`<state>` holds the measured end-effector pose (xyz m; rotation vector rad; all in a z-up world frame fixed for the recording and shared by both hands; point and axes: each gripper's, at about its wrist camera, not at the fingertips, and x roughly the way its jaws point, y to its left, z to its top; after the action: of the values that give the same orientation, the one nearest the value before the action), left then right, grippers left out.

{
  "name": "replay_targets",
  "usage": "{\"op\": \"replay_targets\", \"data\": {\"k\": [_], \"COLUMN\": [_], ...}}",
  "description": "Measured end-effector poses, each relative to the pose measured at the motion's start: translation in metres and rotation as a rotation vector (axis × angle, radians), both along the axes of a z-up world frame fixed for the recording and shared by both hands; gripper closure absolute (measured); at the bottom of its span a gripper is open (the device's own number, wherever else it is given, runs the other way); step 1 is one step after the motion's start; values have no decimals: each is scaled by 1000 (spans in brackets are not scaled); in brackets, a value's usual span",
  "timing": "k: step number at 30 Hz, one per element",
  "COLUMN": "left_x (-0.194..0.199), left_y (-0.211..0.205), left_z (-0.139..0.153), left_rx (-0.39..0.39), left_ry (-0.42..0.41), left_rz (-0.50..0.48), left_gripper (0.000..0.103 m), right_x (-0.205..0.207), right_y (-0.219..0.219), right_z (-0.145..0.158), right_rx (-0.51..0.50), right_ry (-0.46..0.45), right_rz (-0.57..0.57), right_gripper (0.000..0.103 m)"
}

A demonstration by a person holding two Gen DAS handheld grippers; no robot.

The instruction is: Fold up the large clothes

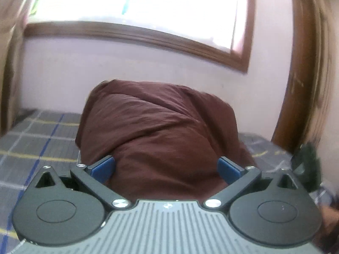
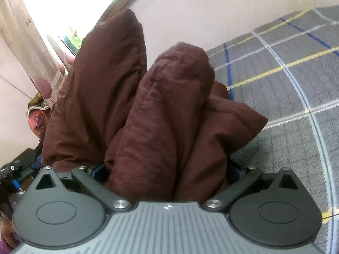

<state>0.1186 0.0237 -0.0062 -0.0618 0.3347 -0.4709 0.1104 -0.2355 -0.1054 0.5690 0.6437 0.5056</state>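
The maroon garment stands bunched on the checked bedspread between the spread right gripper and the equally wide left gripper — presumably gathered for a fold — yet its folds hide pad contact and fingertips.

Pink wall, bright wood-framed window, checked bedspread

Through my left camera I see a grey checked bedsheet with blue and yellow lines, meeting a pale pink wall under a bright window with a brown wooden frame. My right camera shows a pale curtain at far left and some orange patterned fabric below it
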Motion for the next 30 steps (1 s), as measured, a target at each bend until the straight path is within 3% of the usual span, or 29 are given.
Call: {"op": "replay_targets", "data": {"k": [2,5,9,13,16,18,22,24,26,30], "left_x": [3,7,7,7,11,12,13,15,18,24], "left_y": [-7,-3,3,2,5,6,8,14,17,13], "left_z": [-1,-3,-7,-9,-9,-10,-12,-13,-13,-9], "left_rx": [18,-25,-56,-54,-68,-70,-82,-125,-157,-181], "left_ry": [-1,16,26,20,25,26,27,38,57,75], "left_rz": [-2,-9,-23,-26,-30,-32,-44,-51,-54,-69], "left_gripper": [2,2,2,2,2,2,1,0,0,0], "right_x": [-3,-16,-36,-31,-10,10,55,66,69,69], "right_y": [-3,-15,-29,13,66,94,125,132,136,134], "right_z": [7,28,80,146,172,177,159,146,128,104], "right_rx": [-7,-30,-31,-85,-132,-158,-175,-263,-363,-429], "right_ry": [5,-25,-168,-321,-363,-354,-245,-228,-222,-239], "right_rz": [-12,-63,-135,-29,71,101,85,40,-5,-56], "right_gripper": [0,0,0,0,2,7,19,26,26,26]}}
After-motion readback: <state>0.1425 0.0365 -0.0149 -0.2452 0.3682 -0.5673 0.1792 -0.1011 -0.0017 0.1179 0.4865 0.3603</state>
